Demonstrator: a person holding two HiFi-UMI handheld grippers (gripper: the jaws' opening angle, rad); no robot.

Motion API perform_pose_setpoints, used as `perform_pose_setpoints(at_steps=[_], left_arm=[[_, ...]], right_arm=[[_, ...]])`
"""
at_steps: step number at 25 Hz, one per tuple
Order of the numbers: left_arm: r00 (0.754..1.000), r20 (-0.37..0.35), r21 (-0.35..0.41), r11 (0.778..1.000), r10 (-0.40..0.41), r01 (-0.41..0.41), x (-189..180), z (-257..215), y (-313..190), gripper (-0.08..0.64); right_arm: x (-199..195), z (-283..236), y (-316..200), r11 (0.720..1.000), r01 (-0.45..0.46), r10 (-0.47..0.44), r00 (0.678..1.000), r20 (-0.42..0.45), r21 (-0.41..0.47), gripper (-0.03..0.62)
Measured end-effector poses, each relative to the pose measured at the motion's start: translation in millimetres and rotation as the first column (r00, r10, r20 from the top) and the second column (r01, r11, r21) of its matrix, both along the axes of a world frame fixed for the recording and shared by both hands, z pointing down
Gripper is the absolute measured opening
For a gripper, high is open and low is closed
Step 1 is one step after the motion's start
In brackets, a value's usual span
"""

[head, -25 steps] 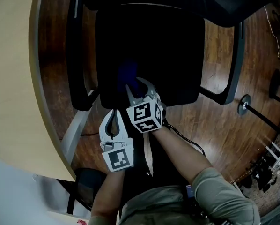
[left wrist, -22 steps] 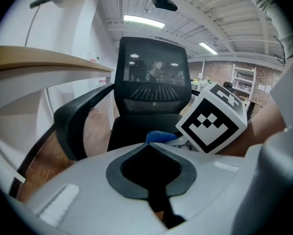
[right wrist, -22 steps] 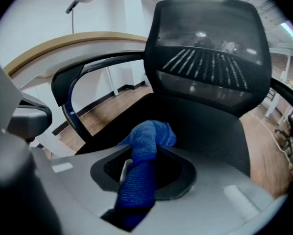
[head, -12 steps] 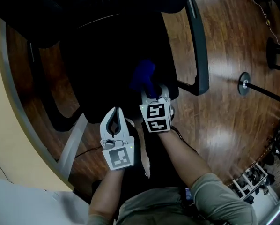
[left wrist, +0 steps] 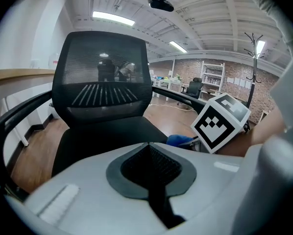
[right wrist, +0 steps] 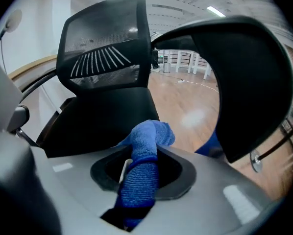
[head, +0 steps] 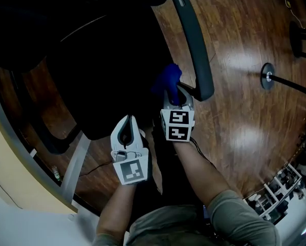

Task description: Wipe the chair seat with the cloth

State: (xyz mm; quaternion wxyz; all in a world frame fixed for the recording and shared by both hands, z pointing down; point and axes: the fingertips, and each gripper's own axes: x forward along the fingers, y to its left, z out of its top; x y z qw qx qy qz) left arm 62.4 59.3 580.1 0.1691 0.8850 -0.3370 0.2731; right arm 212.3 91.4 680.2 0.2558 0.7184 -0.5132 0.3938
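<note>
Right gripper (head: 173, 95) is clamped on the bunched blue terry cloth (head: 167, 78) at the edge of the black chair seat (head: 107, 81), beside the curved black armrest (head: 196, 50). Left gripper (head: 127, 119) has its jaws together and empty, near the seat's front.

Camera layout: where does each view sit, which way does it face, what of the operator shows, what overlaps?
Head view: on the person's head, looking steeply down at the chair seat; shows left tongs, right tongs, both forearms.
Left gripper view: on the left tongs, facing the backrest along shut, empty jaws; right tongs' marker cube shows.
Right gripper view: on the right tongs, facing the backrest past the clamped cloth.
Shared: chair seat and cloth, all three.
</note>
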Motion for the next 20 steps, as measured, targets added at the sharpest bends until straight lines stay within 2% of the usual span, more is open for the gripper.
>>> perform_pose_setpoints(at_steps=[10,16,20], left_arm=[[1.0,0.007,-0.021,1.0,-0.01,0.01,9.2,14.3,11.3,0.003],[0.999,0.0,-0.022,0.999,-0.047,0.047,-2.0,16.7,13.2,0.003],[0.997,-0.006,-0.007,0.997,-0.079,0.079,-24.8,4.0,10.5,0.003]], right_arm=[[4.4,26.7,16.8,0.999,-0.017,0.018,0.999,0.031,-0.043,0.107],[5.0,27.4,17.7,0.999,-0.006,0.007,1.0,0.01,-0.048,0.107],[-7.2,11.7,11.6,0.998,0.036,-0.037,0.999,-0.024,-0.044,0.107]])
